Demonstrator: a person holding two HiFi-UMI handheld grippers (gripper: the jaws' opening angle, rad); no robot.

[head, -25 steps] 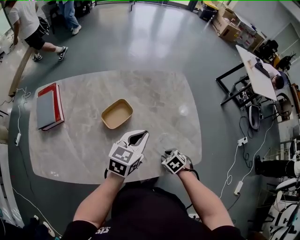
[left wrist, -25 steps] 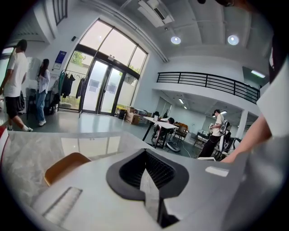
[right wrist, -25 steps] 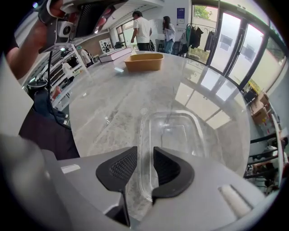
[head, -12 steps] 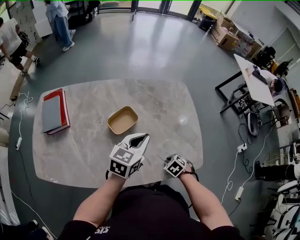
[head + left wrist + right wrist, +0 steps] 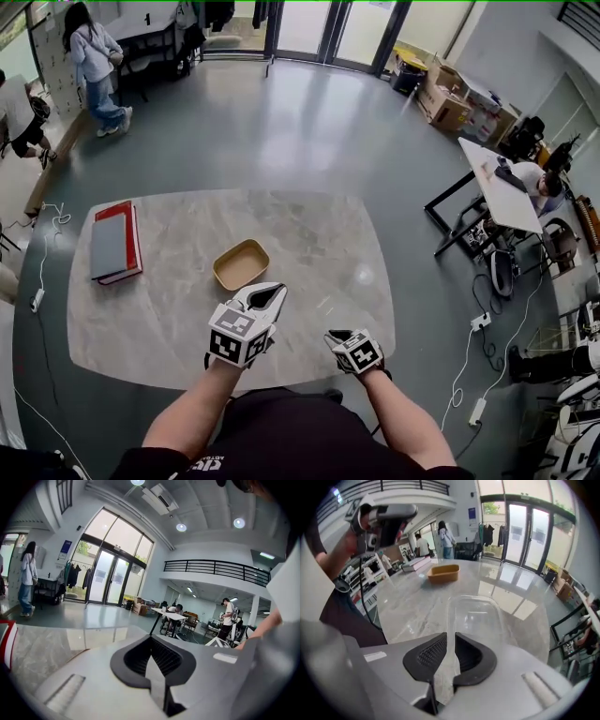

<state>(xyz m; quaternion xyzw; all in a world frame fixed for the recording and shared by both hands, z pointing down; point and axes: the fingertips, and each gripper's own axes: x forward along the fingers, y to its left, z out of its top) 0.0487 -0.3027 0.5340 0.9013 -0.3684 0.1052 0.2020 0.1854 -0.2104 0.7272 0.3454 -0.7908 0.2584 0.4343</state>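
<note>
Right hand-held gripper is pinching the thin near wall of a clear plastic container, its ribbed black pads almost together with only that wall between them. The container, a rounded rectangle with glossy see-through sides, is lying over the near right part of the table, whose top is pale grey veined marble with a polished sheen. Left hand-held gripper is hovering above the table's near edge and tilting upward, its jaws pressed together on nothing. A shallow tan tray with rounded corners is sitting near the table's middle. A red-edged book with a flat grey cover is resting at the far left.
</note>
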